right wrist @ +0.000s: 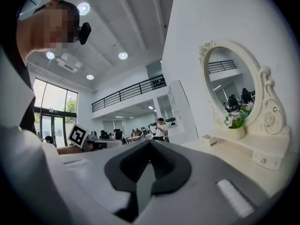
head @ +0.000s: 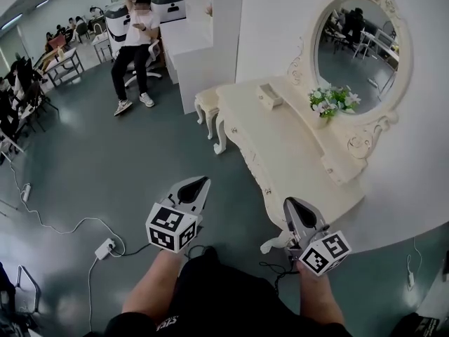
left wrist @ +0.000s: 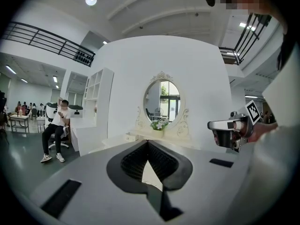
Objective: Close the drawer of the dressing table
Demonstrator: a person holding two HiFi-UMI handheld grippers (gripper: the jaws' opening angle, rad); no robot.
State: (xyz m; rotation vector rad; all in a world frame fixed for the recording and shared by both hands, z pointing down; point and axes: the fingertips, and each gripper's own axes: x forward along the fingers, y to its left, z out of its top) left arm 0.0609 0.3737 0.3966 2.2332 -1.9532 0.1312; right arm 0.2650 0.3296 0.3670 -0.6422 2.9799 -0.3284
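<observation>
Open hall with grey floor [head: 140,167]. Cream dressing table [head: 247,149] against the white wall [head: 273,27] at right, mirror [head: 358,48] and flowers [head: 333,100] above its worktop [head: 284,142]; drawer indistinct. Left tool [head: 200,182] and right tool [head: 293,204] fully closed, empty.

The right hand-held gripper [right wrist: 150,143] has its jaws closed together, tip to tip. The white desk [right wrist: 225,154] lies to its right, carrying an oval mirror [right wrist: 232,86] and a flower pot [right wrist: 235,128].

We see the cream, carved dressing table [head: 280,153] at two o'clock, standing upright; its small upper drawer [head: 342,168] juts out, apparently open.
</observation>
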